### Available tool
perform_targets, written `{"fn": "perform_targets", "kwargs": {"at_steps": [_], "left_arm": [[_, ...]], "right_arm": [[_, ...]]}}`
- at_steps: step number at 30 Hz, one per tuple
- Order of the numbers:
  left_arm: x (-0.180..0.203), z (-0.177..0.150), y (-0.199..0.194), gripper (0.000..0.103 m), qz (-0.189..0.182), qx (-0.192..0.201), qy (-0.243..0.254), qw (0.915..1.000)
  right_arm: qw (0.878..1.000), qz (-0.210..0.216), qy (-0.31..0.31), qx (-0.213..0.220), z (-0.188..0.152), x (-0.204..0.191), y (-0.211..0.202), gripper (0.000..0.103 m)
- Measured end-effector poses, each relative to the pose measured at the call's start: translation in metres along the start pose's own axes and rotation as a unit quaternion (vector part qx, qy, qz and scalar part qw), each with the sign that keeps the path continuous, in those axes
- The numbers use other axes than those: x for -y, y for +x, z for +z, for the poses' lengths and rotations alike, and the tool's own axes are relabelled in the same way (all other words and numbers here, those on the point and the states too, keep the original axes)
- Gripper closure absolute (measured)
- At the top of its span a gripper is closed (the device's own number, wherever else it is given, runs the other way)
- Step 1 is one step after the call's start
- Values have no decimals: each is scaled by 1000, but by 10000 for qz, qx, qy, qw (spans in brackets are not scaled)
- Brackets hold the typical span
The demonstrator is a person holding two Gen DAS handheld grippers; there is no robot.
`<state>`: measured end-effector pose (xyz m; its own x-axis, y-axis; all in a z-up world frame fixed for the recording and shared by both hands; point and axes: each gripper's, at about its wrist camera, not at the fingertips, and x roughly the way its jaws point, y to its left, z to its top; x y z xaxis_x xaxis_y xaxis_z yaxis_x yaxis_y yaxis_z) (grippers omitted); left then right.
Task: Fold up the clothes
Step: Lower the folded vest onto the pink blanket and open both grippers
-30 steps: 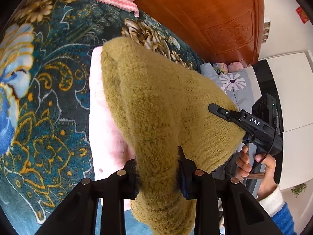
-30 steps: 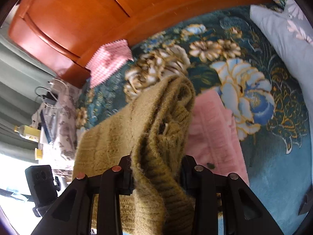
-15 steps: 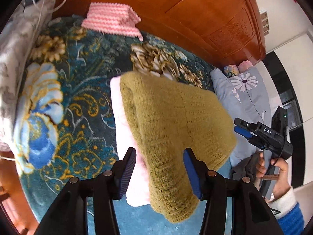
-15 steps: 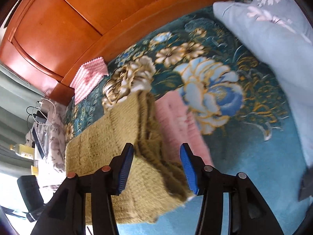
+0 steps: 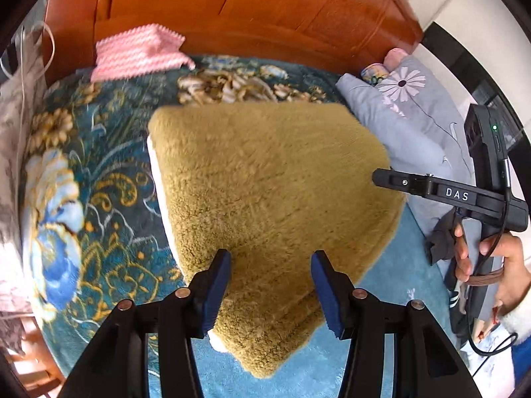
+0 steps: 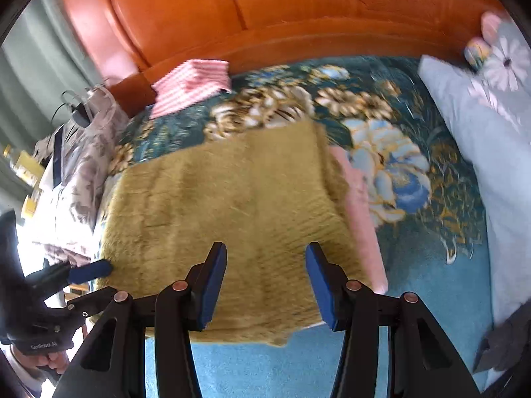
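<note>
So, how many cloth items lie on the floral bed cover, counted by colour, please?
Olive-green: 1, the fuzzy knitted sweater, folded
Plain pink: 1, the soft garment under the sweater
Pink-and-white zigzag: 1, the knitted cloth by the wooden headboard
Grey with flower print: 1, the quilt
Total: 4

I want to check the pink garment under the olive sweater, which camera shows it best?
The right wrist view: the pink garment shows as a long strip along the olive sweater's right edge, though blurred. The left wrist view gives only a thin pale sliver beside the sweater's left edge; the rest is covered.
</note>
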<state>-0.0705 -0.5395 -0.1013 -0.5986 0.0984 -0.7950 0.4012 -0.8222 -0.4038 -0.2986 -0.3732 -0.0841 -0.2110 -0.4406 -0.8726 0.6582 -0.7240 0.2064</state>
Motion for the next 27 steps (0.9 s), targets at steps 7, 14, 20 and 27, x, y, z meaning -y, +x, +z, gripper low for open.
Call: {"fn": "perform_targets", "kwargs": {"at_steps": [7,14,20,27], "left_arm": [[6,4,7,48,170,-39,-7,9998],[15,-35,-29,45,288,675,-71,9973],[13,-77,-21,37,303,852,-334,9953],[23,-102,-2,24,734,1131,-355,9902]], "right_arm": [[9959,-176,887,-53,-4,34,31,52],[9946,-259,858,520,-30,21,-3,52],[9936,-512,715,710,-89,14,-6,37],[9914,-758,694,812,-127,8,20,20]]}}
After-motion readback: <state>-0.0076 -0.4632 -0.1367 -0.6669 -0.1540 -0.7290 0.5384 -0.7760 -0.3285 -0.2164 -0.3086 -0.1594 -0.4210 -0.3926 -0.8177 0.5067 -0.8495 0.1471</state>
